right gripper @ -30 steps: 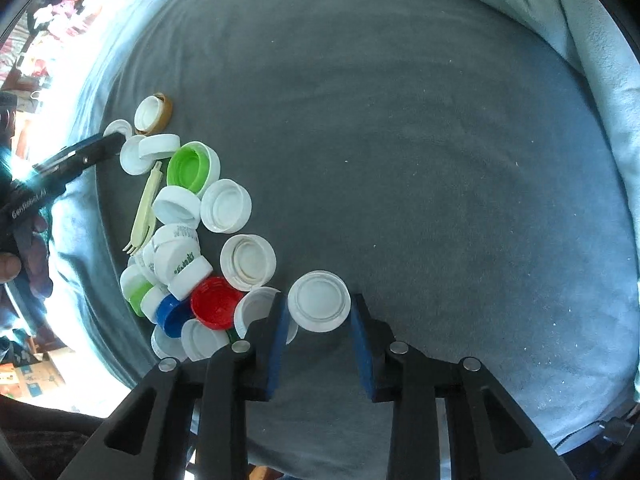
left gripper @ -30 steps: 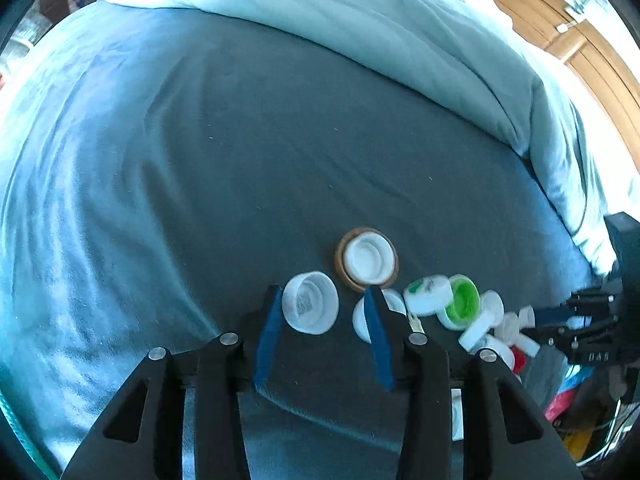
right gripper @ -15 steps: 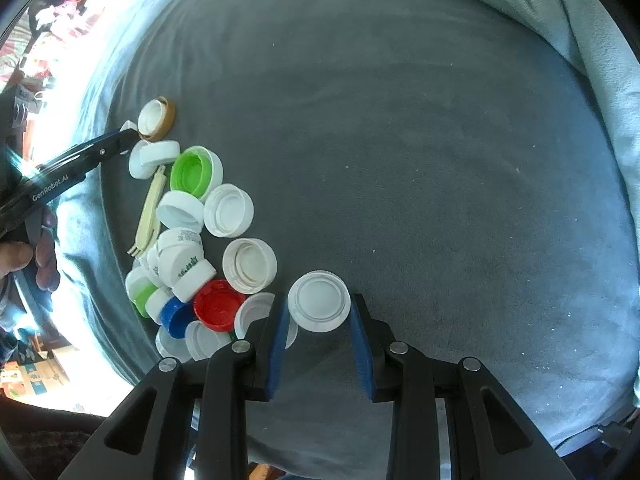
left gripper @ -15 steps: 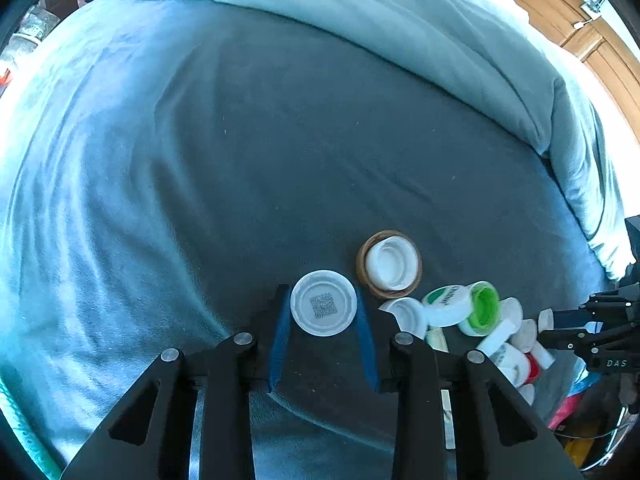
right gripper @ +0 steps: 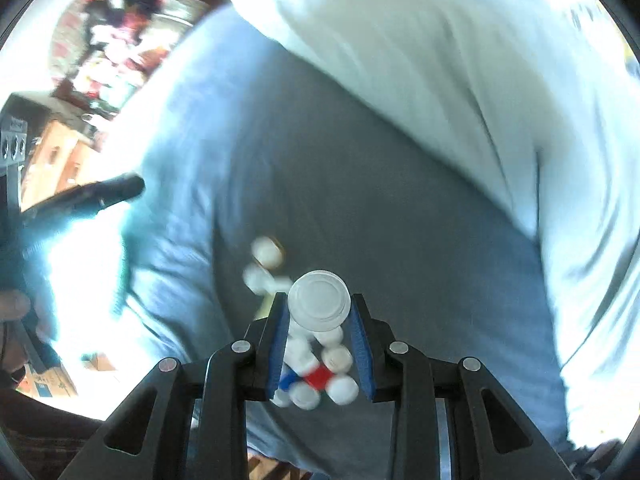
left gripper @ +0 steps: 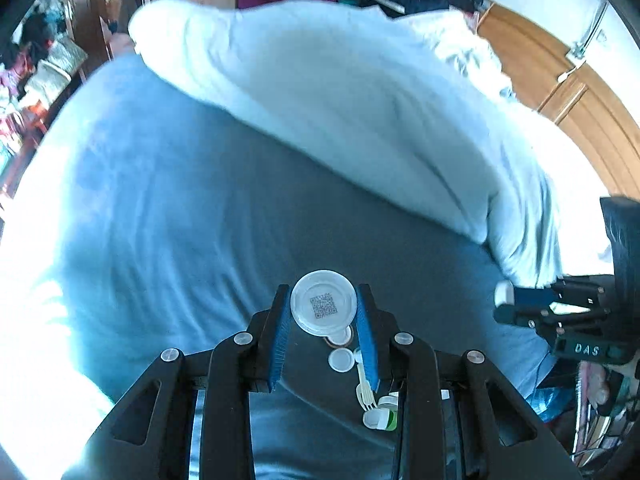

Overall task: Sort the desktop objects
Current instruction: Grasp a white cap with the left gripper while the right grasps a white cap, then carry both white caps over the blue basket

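Note:
My left gripper point(left gripper: 323, 304) is shut on a white cap point(left gripper: 323, 302) with a printed square code on its face, held high above the grey bedsheet point(left gripper: 200, 220). Far below it lie a brown-rimmed cap point(left gripper: 340, 338), a white cap point(left gripper: 341, 359), a small pale fork point(left gripper: 364, 390) and a green-and-white cap point(left gripper: 384, 418). My right gripper point(right gripper: 319, 308) is shut on a plain white cap point(right gripper: 319, 302), also lifted. Under it sits the blurred pile of caps point(right gripper: 316, 376), white with a red one point(right gripper: 318, 376) and a blue one point(right gripper: 286, 380). The right gripper point(left gripper: 505, 304) shows at the right edge of the left wrist view.
A pale rumpled duvet point(left gripper: 340, 100) covers the far part of the bed. A wooden wardrobe point(left gripper: 560, 88) stands at the back right. Clutter fills the room beyond the bed's left edge point(right gripper: 104, 60). A person's hand point(right gripper: 12, 308) holds the other gripper's black body point(right gripper: 84, 198).
The left jaws closed on the coded white cap. Both grippers then rose steeply with their caps, so the bed and the pile now look small and far below.

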A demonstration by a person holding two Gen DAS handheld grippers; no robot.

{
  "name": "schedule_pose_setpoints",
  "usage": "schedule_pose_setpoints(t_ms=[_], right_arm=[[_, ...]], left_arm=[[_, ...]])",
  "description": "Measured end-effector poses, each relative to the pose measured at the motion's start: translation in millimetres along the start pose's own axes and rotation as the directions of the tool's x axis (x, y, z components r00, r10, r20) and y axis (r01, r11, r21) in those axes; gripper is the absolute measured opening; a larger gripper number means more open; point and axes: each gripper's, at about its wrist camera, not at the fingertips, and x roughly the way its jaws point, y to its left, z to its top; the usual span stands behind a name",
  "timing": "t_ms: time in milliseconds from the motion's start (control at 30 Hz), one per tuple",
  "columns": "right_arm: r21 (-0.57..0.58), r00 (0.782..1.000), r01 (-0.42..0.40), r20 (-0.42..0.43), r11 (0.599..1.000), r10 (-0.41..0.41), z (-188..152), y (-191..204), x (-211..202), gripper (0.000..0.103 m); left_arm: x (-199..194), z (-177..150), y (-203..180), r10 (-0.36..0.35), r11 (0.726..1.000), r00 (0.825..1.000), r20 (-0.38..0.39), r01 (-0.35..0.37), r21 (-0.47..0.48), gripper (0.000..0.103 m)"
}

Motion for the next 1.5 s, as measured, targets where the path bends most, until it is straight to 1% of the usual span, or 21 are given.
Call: schedule_pose_setpoints(t_ms=[67, 100, 133, 267, 433, 567, 733, 900, 1100, 1233, 1367, 1500], right_arm=[[-0.043, 0.999, -0.019, 0.045, 0.999, 0.021, 22.0, 18.7, -20.3, 0.033], [-0.062, 0.997, -0.030, 0.064, 0.998, 0.034, 30.1, 30.9, -29.0, 0.033], [-0.080, 0.996, -0.044, 0.080, 0.996, 0.050, 38.4, 41.2, -37.4, 0.033], [-0.187, 0.986, -0.074, 0.135, 0.980, 0.100, 64.2, 103.5, -61.5, 0.033], [-0.295, 0.974, -0.107, 0.159, 0.950, 0.159, 84.8, 169.6, -78.4, 0.033], [-0.358, 0.967, -0.127, 0.162, 0.925, 0.196, 91.3, 216.4, -82.1, 0.033], [-0.423, 0.959, -0.147, 0.162, 0.894, 0.234, 101.1, 263.3, -81.9, 0.033], [-0.483, 0.950, -0.170, 0.151, 0.859, 0.273, 109.6, 312.0, -78.6, 0.033], [-0.543, 0.945, -0.199, 0.116, 0.816, 0.307, 107.6, 355.3, -74.6, 0.033], [-0.582, 0.946, -0.213, 0.078, 0.785, 0.315, 104.4, 384.7, -71.1, 0.033], [-0.634, 0.947, -0.233, 0.026, 0.738, 0.321, 96.9, 421.3, -63.0, 0.033], [-0.677, 0.947, -0.250, -0.024, 0.692, 0.319, 85.8, 449.4, -50.6, 0.033]], left_arm=[[-27.2, 9.3, 6.6, 0.019, 1.000, 0.999, 0.029, -0.019, -0.012, 0.027], [-41.1, 9.1, 19.0, 0.029, 0.999, 0.999, 0.037, -0.028, -0.021, 0.027], [-50.4, 11.9, 22.7, 0.038, 0.999, 0.998, 0.044, -0.036, -0.036, 0.027], [-97.2, 13.8, 58.7, 0.077, 0.993, 0.994, 0.083, -0.069, -0.091, 0.027], [-145.0, 5.1, 99.7, 0.137, 0.980, 0.983, 0.120, -0.117, -0.161, 0.027], [-174.6, -7.0, 133.1, 0.176, 0.963, 0.975, 0.137, -0.141, -0.231, 0.027], [-192.6, -19.7, 161.9, 0.223, 0.939, 0.965, 0.140, -0.174, -0.296, 0.027], [-208.2, -30.1, 190.8, 0.251, 0.916, 0.957, 0.144, -0.187, -0.355, 0.027], [-223.7, -47.1, 217.7, 0.289, 0.889, 0.946, 0.146, -0.209, -0.409, 0.027], [-228.4, -61.7, 234.7, 0.323, 0.862, 0.940, 0.111, -0.244, -0.444, 0.027], [-228.9, -80.8, 254.8, 0.348, 0.825, 0.936, 0.053, -0.279, -0.491, 0.027], [-225.6, -102.4, 272.4, 0.360, 0.794, 0.933, 0.002, -0.305, -0.526, 0.027]])
